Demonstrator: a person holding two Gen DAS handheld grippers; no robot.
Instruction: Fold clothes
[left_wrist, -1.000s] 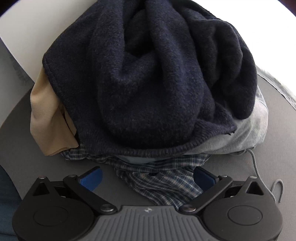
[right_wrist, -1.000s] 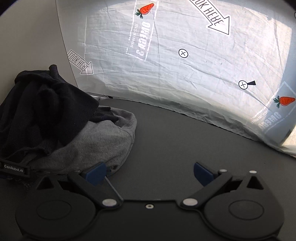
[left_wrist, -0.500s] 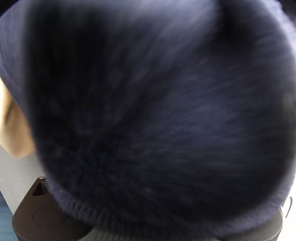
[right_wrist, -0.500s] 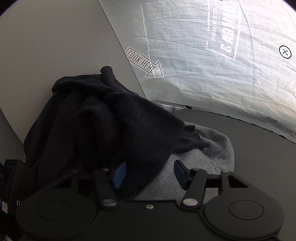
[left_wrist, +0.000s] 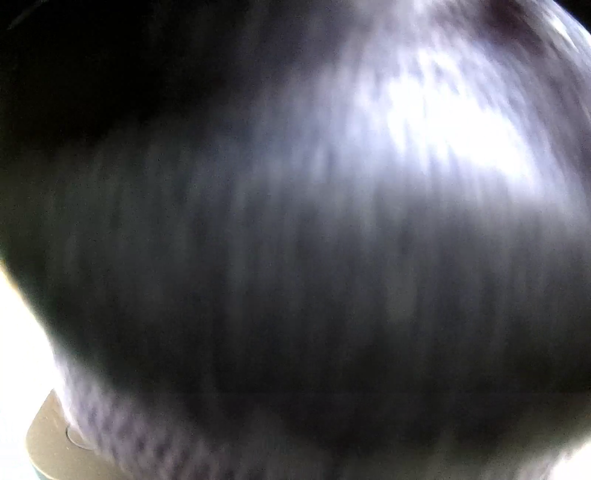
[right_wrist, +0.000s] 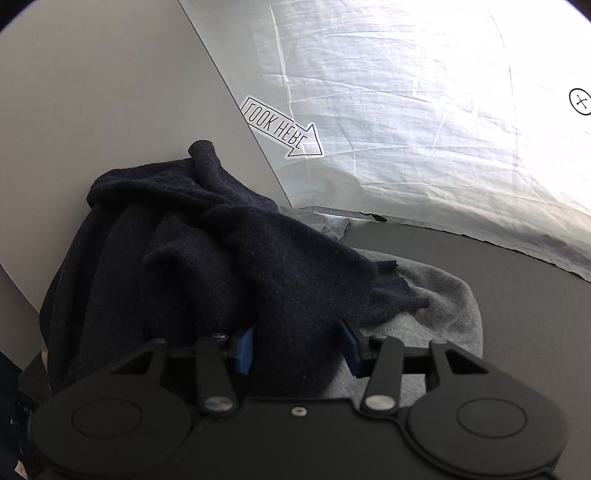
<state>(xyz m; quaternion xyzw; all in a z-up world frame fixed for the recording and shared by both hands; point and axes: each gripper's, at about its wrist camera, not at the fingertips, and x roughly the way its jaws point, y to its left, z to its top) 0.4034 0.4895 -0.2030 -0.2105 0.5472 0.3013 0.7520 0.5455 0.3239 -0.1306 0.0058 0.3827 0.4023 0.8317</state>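
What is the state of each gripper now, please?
Left gripper: cannot be told; blurred dark fabric fills its view.
Right gripper: jaws open around a fold of the navy sweater, not yet shut.

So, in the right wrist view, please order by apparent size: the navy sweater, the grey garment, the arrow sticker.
1. navy sweater, though it is nearest the camera
2. grey garment, partly covered
3. arrow sticker
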